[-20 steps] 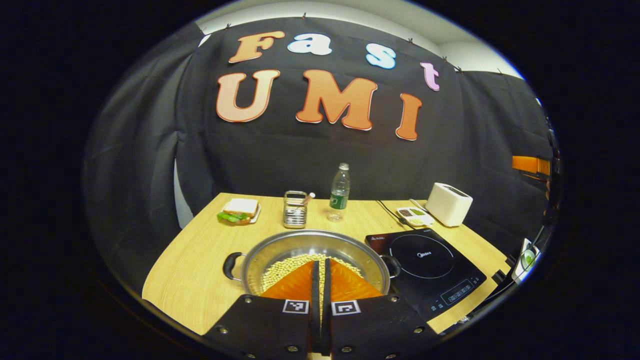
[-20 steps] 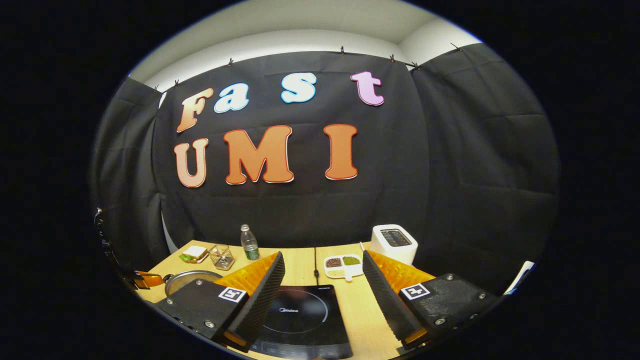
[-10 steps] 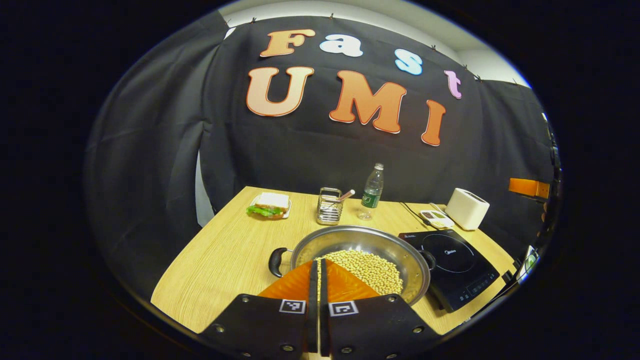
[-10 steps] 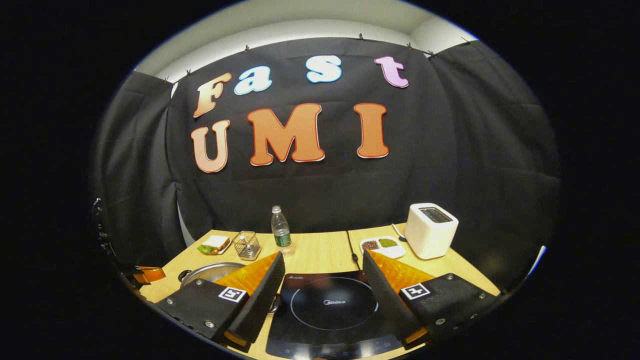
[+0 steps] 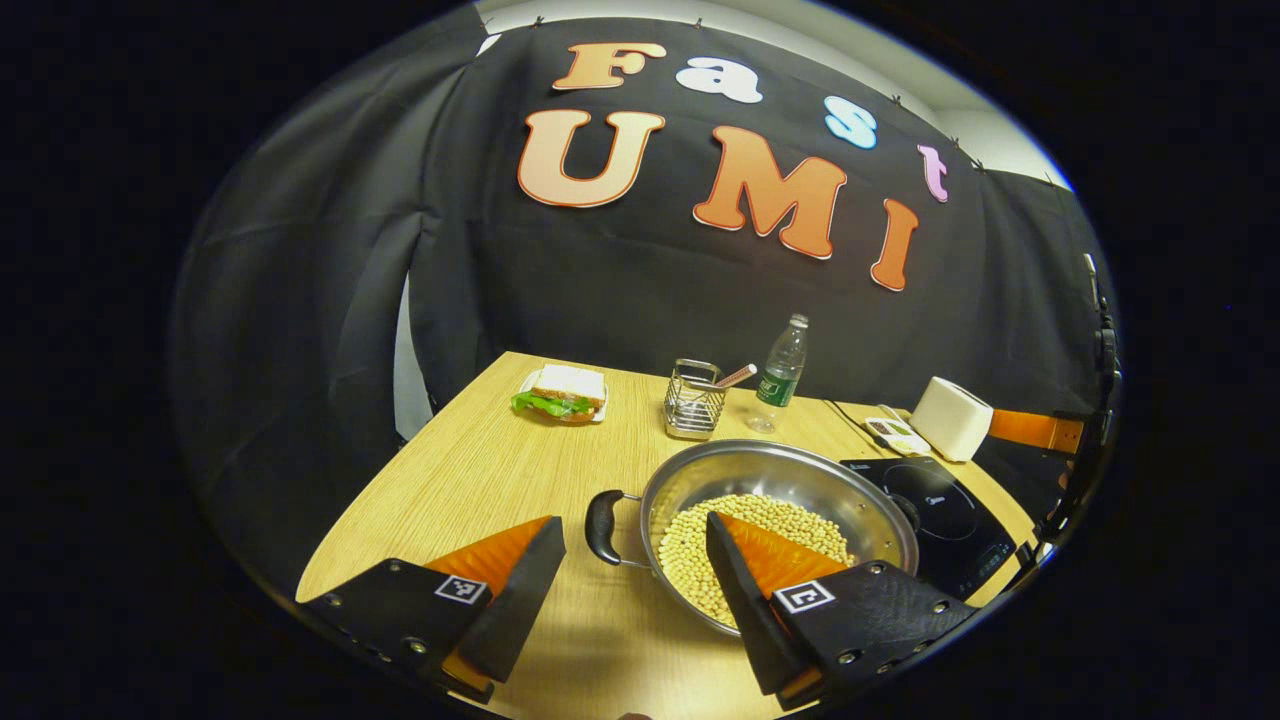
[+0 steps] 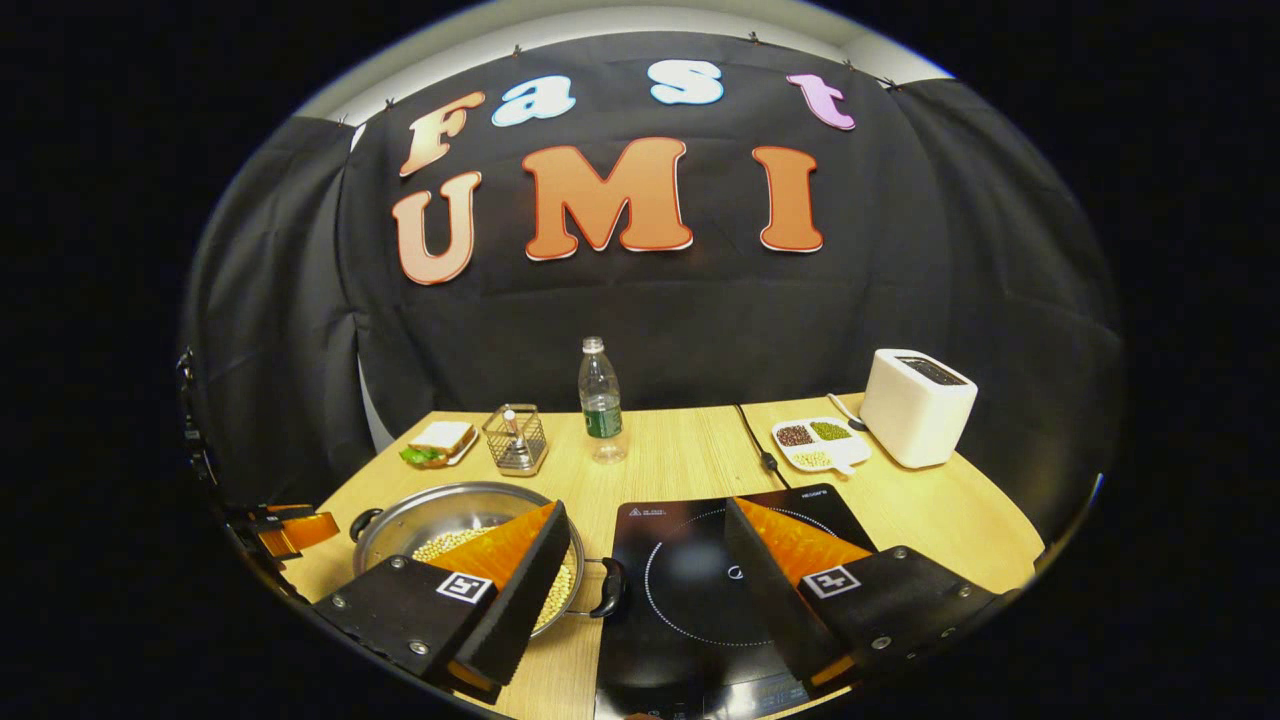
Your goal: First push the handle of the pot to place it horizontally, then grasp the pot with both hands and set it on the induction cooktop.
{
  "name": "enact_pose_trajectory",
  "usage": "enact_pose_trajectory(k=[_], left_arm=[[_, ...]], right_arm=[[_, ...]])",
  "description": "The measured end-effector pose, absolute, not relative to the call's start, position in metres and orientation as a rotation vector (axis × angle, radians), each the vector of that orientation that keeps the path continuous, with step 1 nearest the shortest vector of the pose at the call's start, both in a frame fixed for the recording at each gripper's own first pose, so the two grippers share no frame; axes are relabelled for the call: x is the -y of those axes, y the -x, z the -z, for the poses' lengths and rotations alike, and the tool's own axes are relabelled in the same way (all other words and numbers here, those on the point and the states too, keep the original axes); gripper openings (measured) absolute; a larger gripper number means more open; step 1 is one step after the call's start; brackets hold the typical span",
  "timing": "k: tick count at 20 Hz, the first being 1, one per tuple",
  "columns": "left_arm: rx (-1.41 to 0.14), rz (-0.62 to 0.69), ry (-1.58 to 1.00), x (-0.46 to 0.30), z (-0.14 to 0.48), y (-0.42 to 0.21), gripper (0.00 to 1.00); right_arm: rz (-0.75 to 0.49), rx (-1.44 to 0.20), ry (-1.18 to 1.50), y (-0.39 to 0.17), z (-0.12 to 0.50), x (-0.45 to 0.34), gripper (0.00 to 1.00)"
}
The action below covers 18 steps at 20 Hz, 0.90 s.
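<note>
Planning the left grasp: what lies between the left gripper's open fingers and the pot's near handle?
In the left gripper view, bare table lies between the left gripper and the pot's near handle.

Left gripper (image 5: 636, 560) hangs over the wooden table (image 5: 470, 490) with its jaws spread wide, nothing between them but air. The near black handle (image 5: 603, 527) of the steel pot (image 5: 780, 478) sits in the gap, untouched. Pale beans (image 5: 760, 520) cover the pot's bottom. Just beside the pot's far side lies the induction cooktop (image 5: 940, 510). Along the back edge: a sandwich (image 5: 560, 392), a wire holder (image 5: 694, 402), a water bottle (image 5: 783, 372), a white toaster (image 5: 950, 418).
</note>
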<state>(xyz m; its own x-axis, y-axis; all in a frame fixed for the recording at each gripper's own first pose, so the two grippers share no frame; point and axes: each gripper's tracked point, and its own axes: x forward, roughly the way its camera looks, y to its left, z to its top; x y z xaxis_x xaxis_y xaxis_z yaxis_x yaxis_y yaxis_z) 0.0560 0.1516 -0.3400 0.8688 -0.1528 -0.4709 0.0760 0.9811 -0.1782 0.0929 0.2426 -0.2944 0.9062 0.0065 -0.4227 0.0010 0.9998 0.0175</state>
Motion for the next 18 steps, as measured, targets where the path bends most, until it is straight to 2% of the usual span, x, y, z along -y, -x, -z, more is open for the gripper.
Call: enact_pose_trajectory(k=[9, 15, 18], left_arm=[[-0.571, 0.134, 0.146, -0.156, 0.385, -0.092, 0.88], [-0.589, 0.134, 0.149, -0.155, 0.401, -0.107, 0.88], [-0.602, 0.153, 0.158, -0.150, 0.406, -0.106, 0.88]], right_arm=[[-0.004, -0.647, 0.004, -0.101, 0.397, -0.271, 0.98], [-0.024, -0.701, -0.023, -0.110, 0.419, -0.288, 0.98], [-0.027, -0.722, -0.030, -0.111, 0.425, -0.291, 0.94]])
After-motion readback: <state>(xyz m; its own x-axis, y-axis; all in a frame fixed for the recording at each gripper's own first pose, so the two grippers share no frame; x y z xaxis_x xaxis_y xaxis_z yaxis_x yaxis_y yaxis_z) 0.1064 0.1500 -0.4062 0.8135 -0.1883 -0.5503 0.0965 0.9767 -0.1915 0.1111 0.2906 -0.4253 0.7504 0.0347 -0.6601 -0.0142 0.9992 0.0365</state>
